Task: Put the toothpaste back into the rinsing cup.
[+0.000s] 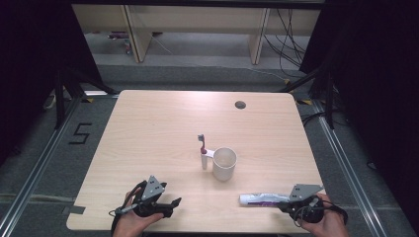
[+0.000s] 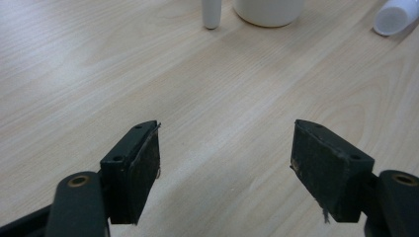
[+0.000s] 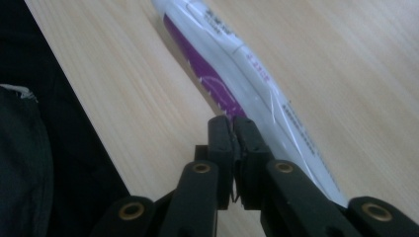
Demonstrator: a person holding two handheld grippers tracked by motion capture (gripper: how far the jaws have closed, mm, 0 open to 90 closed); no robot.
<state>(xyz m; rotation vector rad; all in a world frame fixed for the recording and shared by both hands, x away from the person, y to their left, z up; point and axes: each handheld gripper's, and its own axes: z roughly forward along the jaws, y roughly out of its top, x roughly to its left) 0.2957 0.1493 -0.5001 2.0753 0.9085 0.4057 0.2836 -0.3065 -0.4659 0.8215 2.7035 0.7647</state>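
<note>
A white cup (image 1: 224,164) stands mid-table, and a toothbrush (image 1: 201,148) with a pink neck and white handle stands upright just left of it. A white and purple toothpaste tube (image 1: 262,199) lies near the front edge, cap to the left. My right gripper (image 1: 296,201) sits at the tube's right end. In the right gripper view its jaws are pressed together (image 3: 232,129) against the left edge of the tube (image 3: 257,79), with nothing seen between them. My left gripper (image 2: 225,163) is open over bare table, front left (image 1: 170,205). The cup base (image 2: 269,10) and toothbrush handle (image 2: 211,12) lie ahead of it.
The light wooden table (image 1: 158,133) has a round cable hole (image 1: 240,104) at the back. The tube's cap (image 2: 395,17) shows at the far right of the left gripper view. Dark stands and cables line the floor on both sides.
</note>
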